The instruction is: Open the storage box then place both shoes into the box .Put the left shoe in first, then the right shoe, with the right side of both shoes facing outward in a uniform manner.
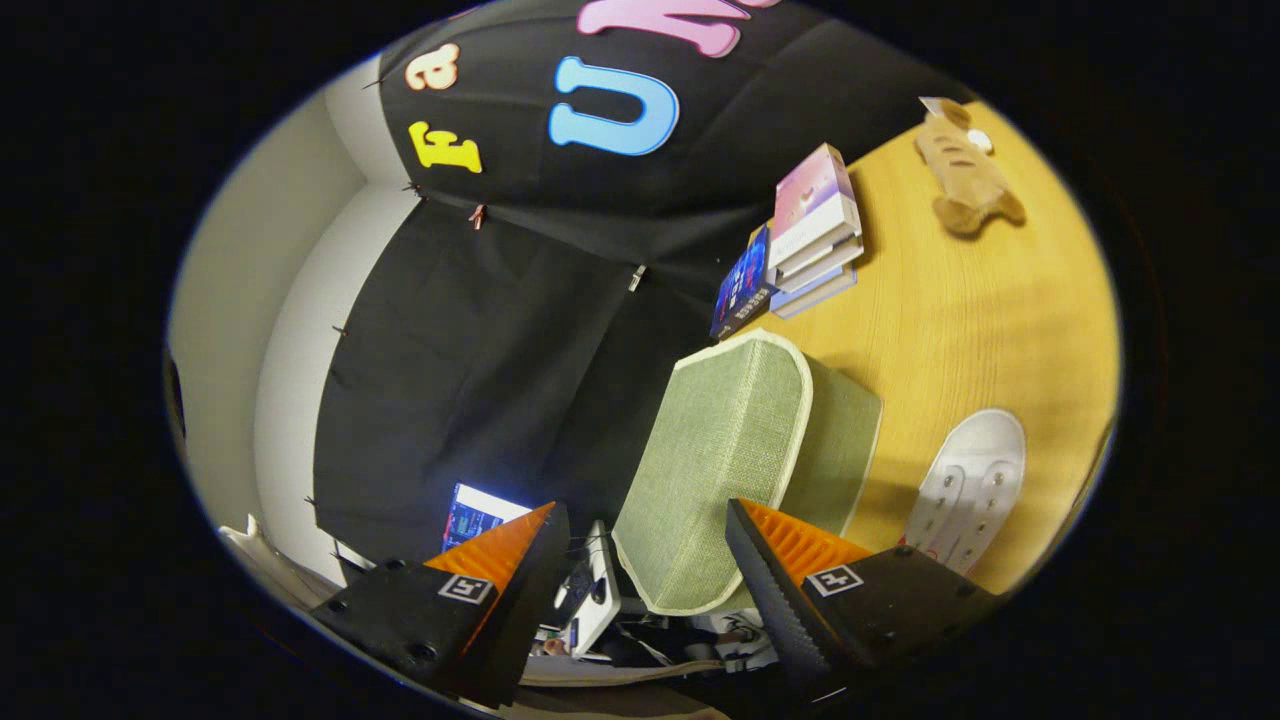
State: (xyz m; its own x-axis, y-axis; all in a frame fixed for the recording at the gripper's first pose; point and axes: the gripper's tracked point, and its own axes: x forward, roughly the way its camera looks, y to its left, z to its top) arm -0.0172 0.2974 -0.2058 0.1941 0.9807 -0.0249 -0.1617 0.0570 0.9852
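So, my gripper (645, 560) is sitting wide open, holding nothing, neither finger pressing on anything. The view is rolled hard to one side, so the tabletop is reading as near vertical. Between my two fingers and just ahead of them, the green fabric storage box (740, 450) is standing on the wooden table (960, 310); its lid (715, 460), a flat panel with pale piping round the edge, is facing me, and I cannot tell whether it is shut tight or partly lifted. One finger is overlapping the box's near corner in the view, but I cannot tell if it is actually touching it.

A white canvas shoe (968, 488) with metal eyelets is lying on the table just beside the box, past the finger on that side, upper showing toward me; I cannot tell if it is the left or the right one.

Beyond the box, a small stack of books (815, 230) is resting on the table near the wall, with a dark blue book (742, 285) leaning against the stack. Further off, well apart from the box, a tan plush toy (965, 170) is lying on the wood.

Black cloth (500, 330) is hanging as the booth wall behind the table, pinned over a white wall (260, 290). Beyond the other finger, a lit screen (478, 515) is glowing.
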